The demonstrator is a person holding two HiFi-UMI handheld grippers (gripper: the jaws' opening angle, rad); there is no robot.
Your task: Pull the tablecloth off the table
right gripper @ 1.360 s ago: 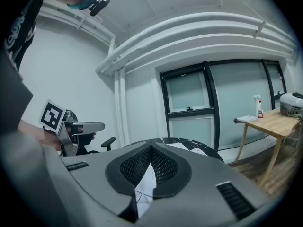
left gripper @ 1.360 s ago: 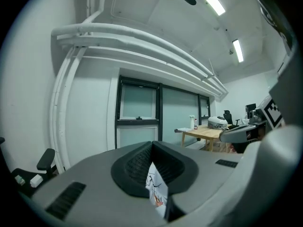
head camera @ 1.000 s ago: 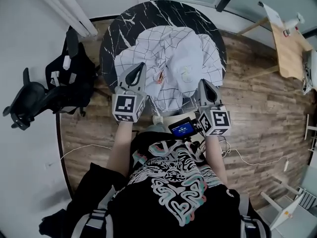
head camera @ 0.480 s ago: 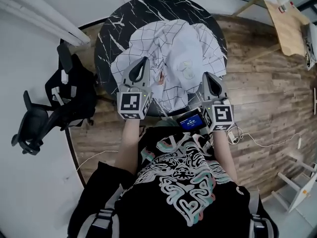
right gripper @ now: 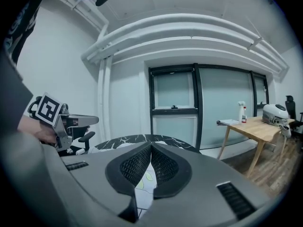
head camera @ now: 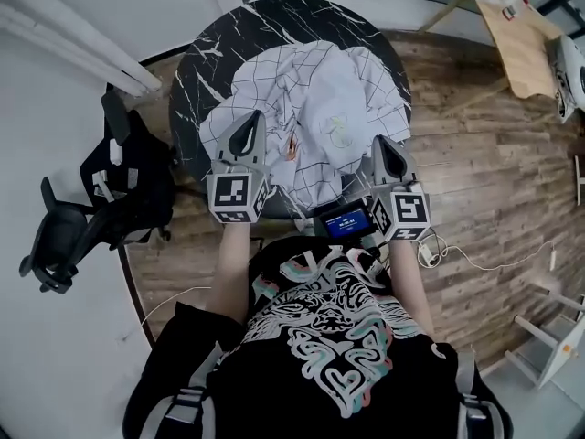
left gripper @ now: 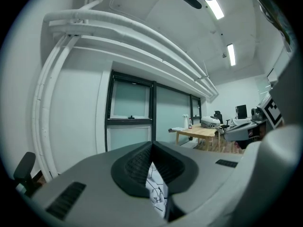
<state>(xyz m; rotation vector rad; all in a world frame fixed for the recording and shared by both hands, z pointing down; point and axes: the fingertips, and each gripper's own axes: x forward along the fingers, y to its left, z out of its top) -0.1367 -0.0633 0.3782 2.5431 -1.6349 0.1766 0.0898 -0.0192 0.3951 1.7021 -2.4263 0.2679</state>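
My head camera looks steeply down past my chest onto the round black marble-patterned bench; cameras on my left claw and right claw sit close behind their jaws, facing almost level toward the dark-framed frosted windows; all three views share the smaller pale wooden bench.

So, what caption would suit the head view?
Both shut, left gripper and right gripper poised over crumpled white checked tablecloth on round black marbled table.
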